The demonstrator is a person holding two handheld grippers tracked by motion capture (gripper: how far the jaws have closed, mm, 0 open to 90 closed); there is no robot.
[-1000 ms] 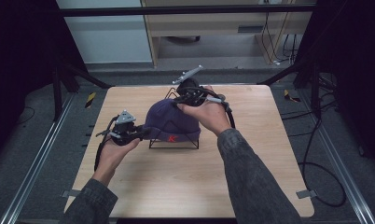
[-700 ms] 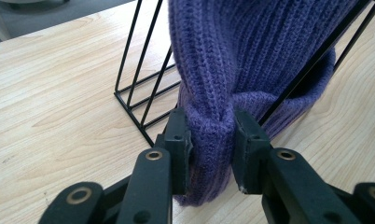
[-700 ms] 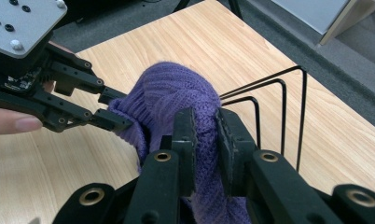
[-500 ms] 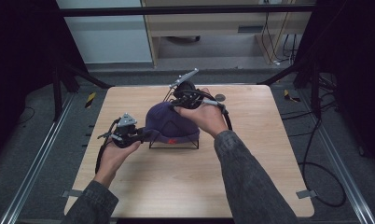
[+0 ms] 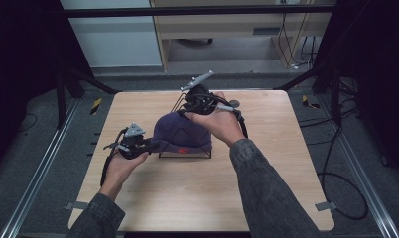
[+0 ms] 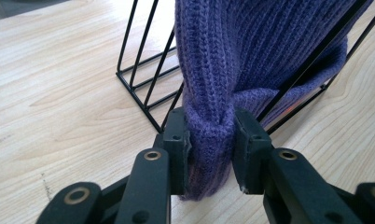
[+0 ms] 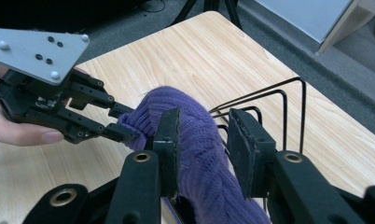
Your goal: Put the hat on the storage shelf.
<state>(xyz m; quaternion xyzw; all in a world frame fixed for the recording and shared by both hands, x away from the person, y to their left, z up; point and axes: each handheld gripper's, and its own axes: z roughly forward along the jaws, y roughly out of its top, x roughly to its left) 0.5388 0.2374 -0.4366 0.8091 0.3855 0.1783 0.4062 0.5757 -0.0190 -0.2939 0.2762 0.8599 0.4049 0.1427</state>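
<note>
While our left gripper [image 6: 209, 154] pinches the purple beanie [image 5: 180, 131] and our right gripper's [image 7: 202, 154] jaws have just been opening around it, the wire rack [image 6: 143, 88] may snag the knit.

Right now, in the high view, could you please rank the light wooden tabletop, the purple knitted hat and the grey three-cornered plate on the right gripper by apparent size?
1. Light wooden tabletop, largest.
2. Purple knitted hat.
3. Grey three-cornered plate, smallest.

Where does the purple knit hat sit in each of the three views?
High view: purple knit hat at table centre, draped over the black wire rack.
Left gripper view: upper centre, its edge pinched between the jaws.
Right gripper view: lower centre, between the jaws.
Shared landmark: the black wire rack.
</note>
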